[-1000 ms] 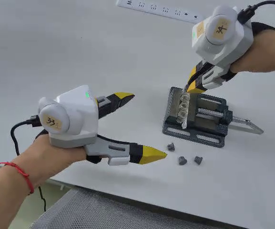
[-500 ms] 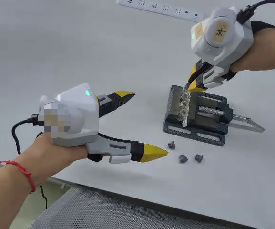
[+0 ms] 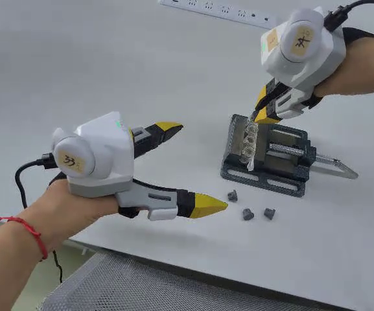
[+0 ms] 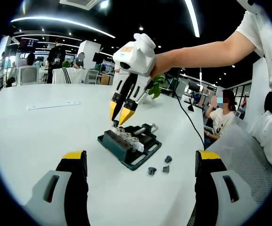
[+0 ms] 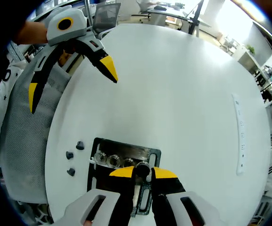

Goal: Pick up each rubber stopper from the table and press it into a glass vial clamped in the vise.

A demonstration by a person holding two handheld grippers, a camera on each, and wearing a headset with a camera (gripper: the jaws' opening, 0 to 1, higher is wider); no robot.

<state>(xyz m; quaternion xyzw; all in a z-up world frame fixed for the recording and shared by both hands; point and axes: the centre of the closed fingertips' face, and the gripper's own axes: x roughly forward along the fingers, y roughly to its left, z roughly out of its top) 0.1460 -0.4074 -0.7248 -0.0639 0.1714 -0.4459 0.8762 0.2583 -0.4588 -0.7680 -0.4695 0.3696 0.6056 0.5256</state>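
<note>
Right gripper (image 5: 144, 173): jaws narrow, apparently pinching one dark stopper (image 5: 142, 167) directly above the vials (image 3: 249, 139) in the vise (image 3: 290, 159). Left gripper (image 3: 199, 167): jaws wide, empty. Three loose stoppers (image 3: 247, 214) just beyond its lower tip remain uninserted.

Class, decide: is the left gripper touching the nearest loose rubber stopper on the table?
Apart. Head view shows bare table between the left gripper and that stopper.
</note>
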